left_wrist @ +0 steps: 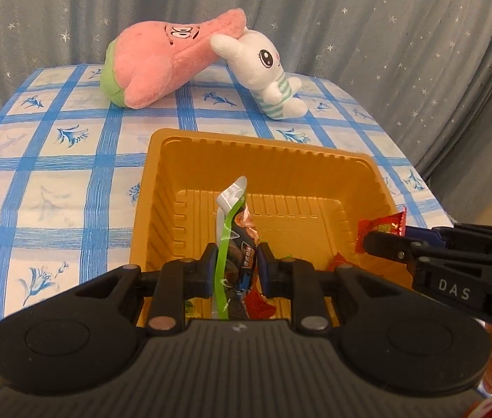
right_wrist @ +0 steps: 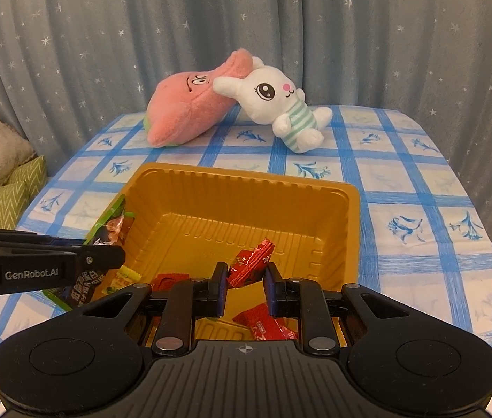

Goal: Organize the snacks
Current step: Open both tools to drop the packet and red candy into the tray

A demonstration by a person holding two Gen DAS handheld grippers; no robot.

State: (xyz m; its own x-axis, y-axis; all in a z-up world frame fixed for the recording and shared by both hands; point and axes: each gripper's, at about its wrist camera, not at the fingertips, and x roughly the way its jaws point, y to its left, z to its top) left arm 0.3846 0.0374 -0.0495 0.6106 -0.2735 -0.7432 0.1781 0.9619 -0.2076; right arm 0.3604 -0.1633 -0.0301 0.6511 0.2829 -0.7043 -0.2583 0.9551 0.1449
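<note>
1. Leftmost, the left gripper [left_wrist: 235,268] hangs over the near left part of the gold tray [left_wrist: 315,149], its pads pinching a tall green-edged snack packet [left_wrist: 233,240] that stands upright between them.
2. That packet looks light, thin and crinkly; judging by the foil, it would slip or fold easily, so a pinch across the flat body, away from the sealed end, seems the safest hold.
3. Further right, the tray sits on the blue-checked desk [right_wrist: 420,188] and already holds loose red packets [right_wrist: 263,324] on its floor near the front wall.
4. Next, the right gripper [right_wrist: 245,278] hovers above the near right part of the tray with a small red snack packet [right_wrist: 251,266] between its pads; the left pad touches it, but whether the right pad presses it cannot be told, so the grip may be loosening or merely light.
5. This red packet also appears soft, light and not fragile; a hold at its middle would probably keep it from twisting.
6. Behind the tray, well apart, lie a pink plush [right_wrist: 190,108] and a white bunny plush [right_wrist: 281,104], touching each other.
</note>
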